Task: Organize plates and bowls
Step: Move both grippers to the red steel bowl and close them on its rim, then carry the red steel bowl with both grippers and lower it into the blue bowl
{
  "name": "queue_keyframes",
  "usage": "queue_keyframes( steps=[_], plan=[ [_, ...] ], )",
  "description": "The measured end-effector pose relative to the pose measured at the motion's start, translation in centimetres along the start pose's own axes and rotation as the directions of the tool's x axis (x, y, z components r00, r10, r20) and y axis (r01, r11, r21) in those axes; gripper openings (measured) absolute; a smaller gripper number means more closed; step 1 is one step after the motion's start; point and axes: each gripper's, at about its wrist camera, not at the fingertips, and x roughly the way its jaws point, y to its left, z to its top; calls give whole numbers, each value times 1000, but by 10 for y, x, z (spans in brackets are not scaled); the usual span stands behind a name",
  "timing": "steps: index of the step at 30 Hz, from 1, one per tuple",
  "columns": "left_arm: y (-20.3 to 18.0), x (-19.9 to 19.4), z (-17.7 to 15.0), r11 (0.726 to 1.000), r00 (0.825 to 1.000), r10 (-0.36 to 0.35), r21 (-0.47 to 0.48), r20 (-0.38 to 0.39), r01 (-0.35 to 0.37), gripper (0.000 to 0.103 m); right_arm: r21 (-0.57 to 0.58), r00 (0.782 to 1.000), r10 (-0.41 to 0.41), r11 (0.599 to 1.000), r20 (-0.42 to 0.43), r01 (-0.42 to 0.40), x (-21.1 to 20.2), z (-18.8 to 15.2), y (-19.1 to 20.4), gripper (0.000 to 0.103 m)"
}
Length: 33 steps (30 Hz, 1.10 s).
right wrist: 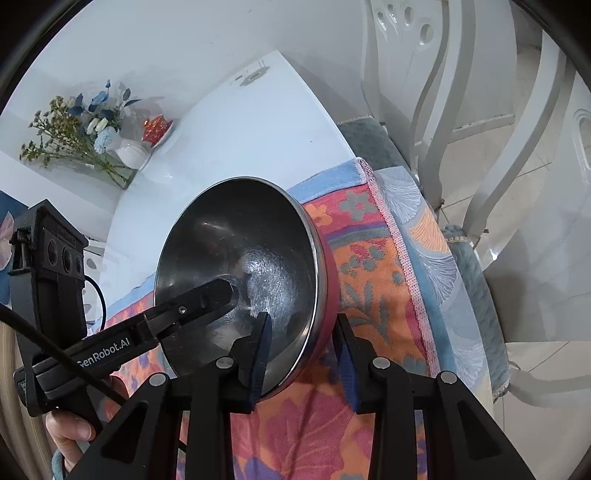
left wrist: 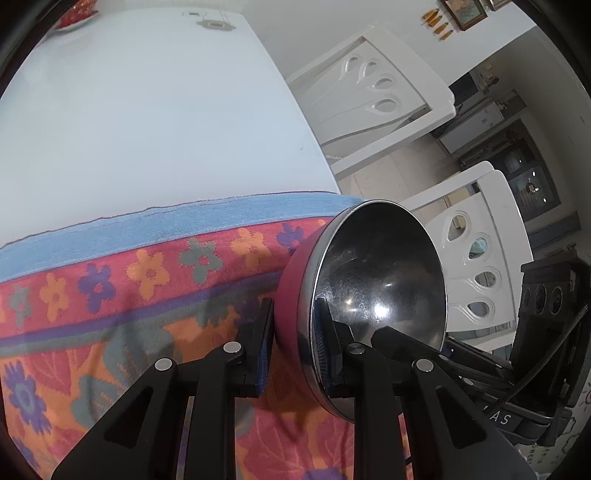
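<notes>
- The bowl [left wrist: 373, 295], steel inside and red outside, is off the surface and tipped on edge above the floral cloth [left wrist: 110, 295], at that cloth's corner nearest the white chairs [left wrist: 373, 92].
- Your left hand-held gripper [left wrist: 295, 343] pinches the bowl's wall, one finger on the red outside and one inside the steel hollow.
- Your right hand-held gripper [right wrist: 304, 354] straddles the same bowl's rim; one finger is against the inside, but there seems to be a gap between the outer finger and the red wall, so I cannot tell whether it is really clamped.
- Judged from this, the task is at an early or middle stage: one bowl is in hand and not yet set down, and no stack of plates or bowls shows in either view, so I cannot tell how much is already sorted.
- Beyond the cloth the bare white surface [left wrist: 147, 110] runs on; at its end far from the bowl sit a red patterned dish [right wrist: 158, 129] and a white vase of flowers [right wrist: 129, 153].
- A small metal fitting [left wrist: 214, 24] lies on the surface, well apart from the bowl.
- Nothing on the cloth blocks a set-down; the chairs stand close to the bowl's side, so mind them when you swing it.
</notes>
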Motion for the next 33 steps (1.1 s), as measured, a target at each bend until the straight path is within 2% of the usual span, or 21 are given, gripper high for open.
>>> queue_keyframes(
  steps=[7,14,24,33],
  plan=[
    [-13,-38,-10,1000,999,-8,10,47,8,18,-36,1000,9,999,21,-8,-30,-11,19,33],
    [-40,-96,-35,998,991,1,58,133,-9,18,-84,997,34,996,69,-28,-82,-35,49,33],
    [-68,-182,-101,999,969,1,40,248,-11,18,-160,987,103,984,126,-82,-160,-90,93,34],
    [-69,-241,-171,1000,941,24,-19,337,-18,18,-242,981,160,961,107,-130,-194,-143,129,34]
  ],
)
